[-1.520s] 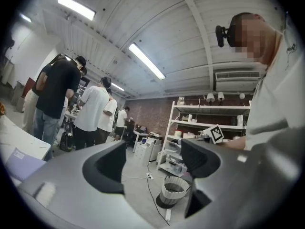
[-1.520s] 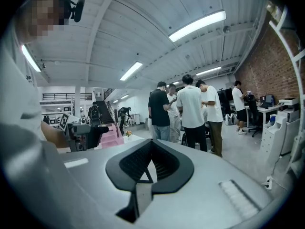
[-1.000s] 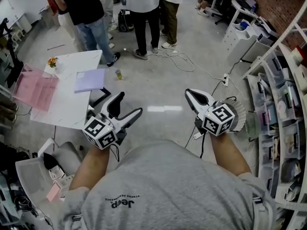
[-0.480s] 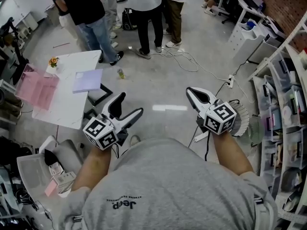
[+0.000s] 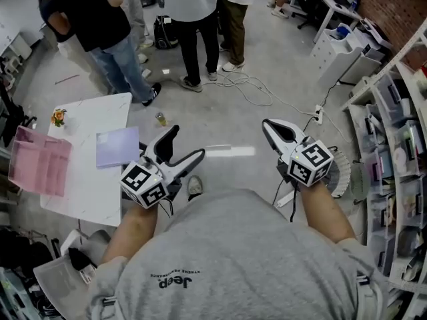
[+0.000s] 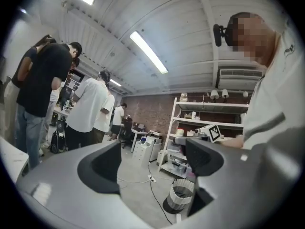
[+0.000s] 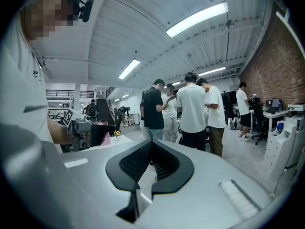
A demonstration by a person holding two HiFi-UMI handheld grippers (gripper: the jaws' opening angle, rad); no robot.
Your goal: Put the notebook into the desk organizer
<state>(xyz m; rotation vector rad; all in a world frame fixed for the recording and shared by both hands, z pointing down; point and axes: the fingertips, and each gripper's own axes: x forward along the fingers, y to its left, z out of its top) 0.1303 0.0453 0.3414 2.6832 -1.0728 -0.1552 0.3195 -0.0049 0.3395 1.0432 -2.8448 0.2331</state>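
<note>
Lavender notebook (image 5: pixel 117 147) flat on white table (image 5: pixel 93 115) near pink desk organizer (image 5: pixel 39 160), untouched; approach stage, left tool (image 5: pixel 187 143) wide open and empty, right tool (image 5: pixel 270 127) closed on nothing, both well apart from it; next, likely a reach to clamp its edge.
</note>
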